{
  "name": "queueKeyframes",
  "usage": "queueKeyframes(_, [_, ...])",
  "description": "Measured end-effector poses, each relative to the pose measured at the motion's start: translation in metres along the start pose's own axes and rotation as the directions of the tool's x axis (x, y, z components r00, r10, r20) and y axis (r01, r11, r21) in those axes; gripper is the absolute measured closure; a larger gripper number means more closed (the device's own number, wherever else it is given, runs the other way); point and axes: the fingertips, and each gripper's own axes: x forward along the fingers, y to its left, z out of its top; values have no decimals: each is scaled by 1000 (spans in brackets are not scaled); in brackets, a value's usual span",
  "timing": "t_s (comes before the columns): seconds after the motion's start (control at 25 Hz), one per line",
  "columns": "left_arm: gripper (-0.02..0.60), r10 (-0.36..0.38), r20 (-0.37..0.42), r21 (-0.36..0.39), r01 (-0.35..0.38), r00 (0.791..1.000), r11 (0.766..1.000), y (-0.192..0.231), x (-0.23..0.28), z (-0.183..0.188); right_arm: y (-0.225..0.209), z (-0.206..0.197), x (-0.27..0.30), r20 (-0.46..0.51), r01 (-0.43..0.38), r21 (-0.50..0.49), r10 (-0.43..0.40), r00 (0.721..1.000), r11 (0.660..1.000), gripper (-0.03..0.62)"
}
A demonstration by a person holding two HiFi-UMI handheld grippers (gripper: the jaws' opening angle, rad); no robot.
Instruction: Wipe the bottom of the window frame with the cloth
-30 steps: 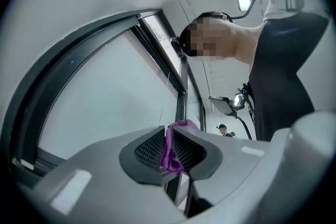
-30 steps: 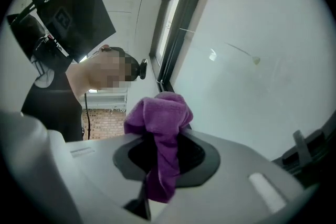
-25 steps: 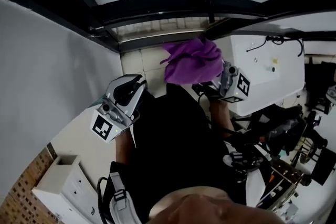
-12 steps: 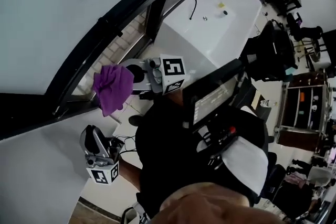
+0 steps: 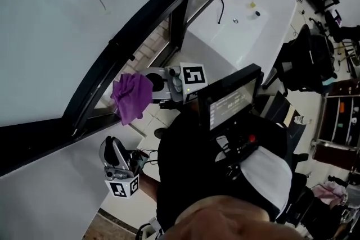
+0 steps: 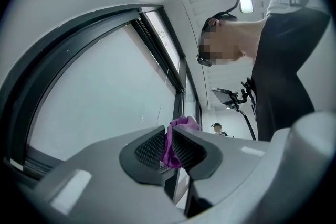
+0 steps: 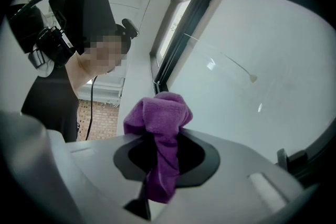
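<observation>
The right gripper (image 5: 152, 87) (image 7: 160, 153) is clamped tight on the purple cloth (image 5: 132, 99) (image 7: 157, 118). The cloth bunches up above the jaws, and a tail hangs down through them. In the head view the cloth sits just beside the dark window frame (image 5: 121, 36), close to its lower rail; I cannot tell whether it touches.

The left gripper (image 5: 112, 150) (image 6: 169, 147) hangs below the frame, well apart from the cloth. Its jaws stand only a narrow gap apart and hold nothing. The purple seen through that gap is the cloth (image 6: 181, 124), further off by the window frame (image 6: 52, 76).
</observation>
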Motion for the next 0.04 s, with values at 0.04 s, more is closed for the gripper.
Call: queueKeyframes(0.04, [535, -2, -4, 2, 2, 1000, 1000, -2, 5, -2, -4, 3, -4, 0, 2, -2, -2, 1000, 1000, 523])
